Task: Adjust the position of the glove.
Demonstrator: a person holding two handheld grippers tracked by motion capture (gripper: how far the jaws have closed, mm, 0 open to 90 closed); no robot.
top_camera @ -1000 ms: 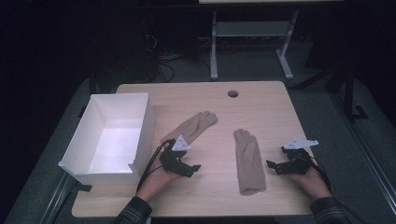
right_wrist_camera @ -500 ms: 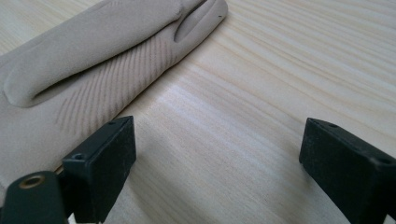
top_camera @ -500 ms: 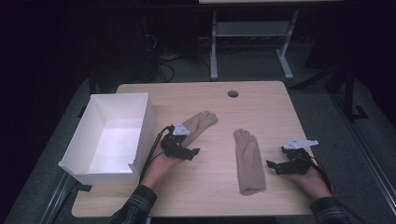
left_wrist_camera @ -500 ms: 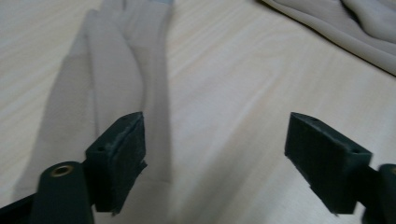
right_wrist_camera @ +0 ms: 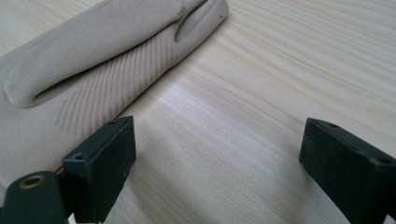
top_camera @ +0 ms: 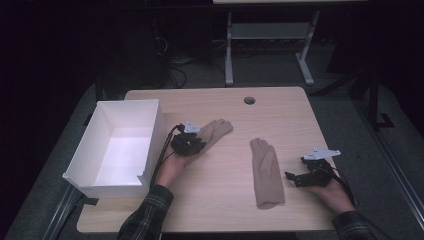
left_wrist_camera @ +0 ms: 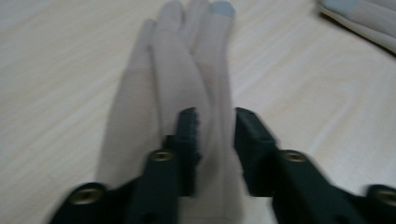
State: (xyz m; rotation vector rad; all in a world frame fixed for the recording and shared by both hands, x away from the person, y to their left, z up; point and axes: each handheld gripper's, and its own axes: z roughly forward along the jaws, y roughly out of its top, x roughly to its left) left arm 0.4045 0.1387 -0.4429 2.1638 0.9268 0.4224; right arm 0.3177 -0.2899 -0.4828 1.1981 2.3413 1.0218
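Between the narrowed jaws of the left hand-held gripper (left_wrist_camera: 215,140), which have just been closing, lies the near glove's (left_wrist_camera: 187,84) cuff, fingers pointing straight ahead; right hand-held gripper (right_wrist_camera: 217,158) gapes open

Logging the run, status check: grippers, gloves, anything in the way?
Left gripper just closing, pinching left glove. Right gripper open beside right glove, apart from it. White box at table's left edge. Nothing in the way.

a dim lab: bare wooden table (top_camera: 220,210), floor cables (top_camera: 172,67), metal stand (top_camera: 267,35).
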